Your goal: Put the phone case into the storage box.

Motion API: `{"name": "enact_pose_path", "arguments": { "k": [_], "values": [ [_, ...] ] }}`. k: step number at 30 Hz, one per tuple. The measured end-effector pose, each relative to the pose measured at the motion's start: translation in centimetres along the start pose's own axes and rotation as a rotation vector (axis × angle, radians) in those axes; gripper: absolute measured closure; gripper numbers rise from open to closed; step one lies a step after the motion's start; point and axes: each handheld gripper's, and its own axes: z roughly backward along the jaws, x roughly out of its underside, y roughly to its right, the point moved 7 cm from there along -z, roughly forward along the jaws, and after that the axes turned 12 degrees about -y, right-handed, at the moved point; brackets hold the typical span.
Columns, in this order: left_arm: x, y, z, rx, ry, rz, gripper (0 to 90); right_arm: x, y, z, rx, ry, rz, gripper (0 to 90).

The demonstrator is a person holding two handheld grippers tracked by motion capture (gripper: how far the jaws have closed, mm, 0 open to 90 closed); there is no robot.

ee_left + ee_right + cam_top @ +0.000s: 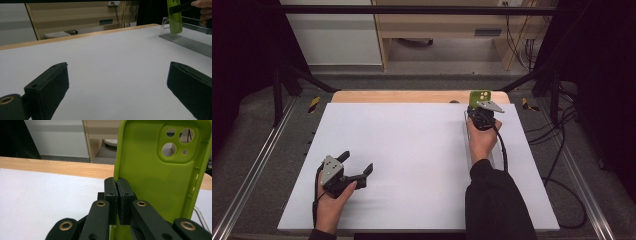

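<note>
Two grippers: right gripper [117, 202] pinches the green phone case [155, 177] by its edge, upright over the clear rack [190, 27] at the table's far right (lower it straight, I'd say), left gripper [354, 167] idle, jaws wide.

phone case [155, 182]: green, soft-looking matt plastic or rubber, smooth
right gripper [117, 186]: black matt plastic, brass-coloured rivets
table top [412, 165]: white, matt, smooth
table edge [412, 96]: light wood
stand [185, 41]: clear glossy plastic
</note>
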Motion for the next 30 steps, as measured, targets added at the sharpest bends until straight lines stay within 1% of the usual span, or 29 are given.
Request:
{"name": "enact_pose_path", "arguments": {
  "k": [8, 10, 30],
  "values": [
    [0.01, -0.03, 0.01, 0.0, 0.0, 0.001, 3.6, 0.09, 0.17, -0.42, 0.0, 0.005, -0.012, 87.8],
    [0.02, 0.0, -0.02, 0.001, 0.0, 0.005, 3.7, 0.16, 0.21, -0.51, -0.001, 0.003, -0.012, 87.8],
    [0.03, 0.05, -0.05, 0.002, -0.003, 0.0, 3.7, 0.33, 0.28, -0.81, -0.013, -0.005, -0.013, 87.8]
  ]
}}
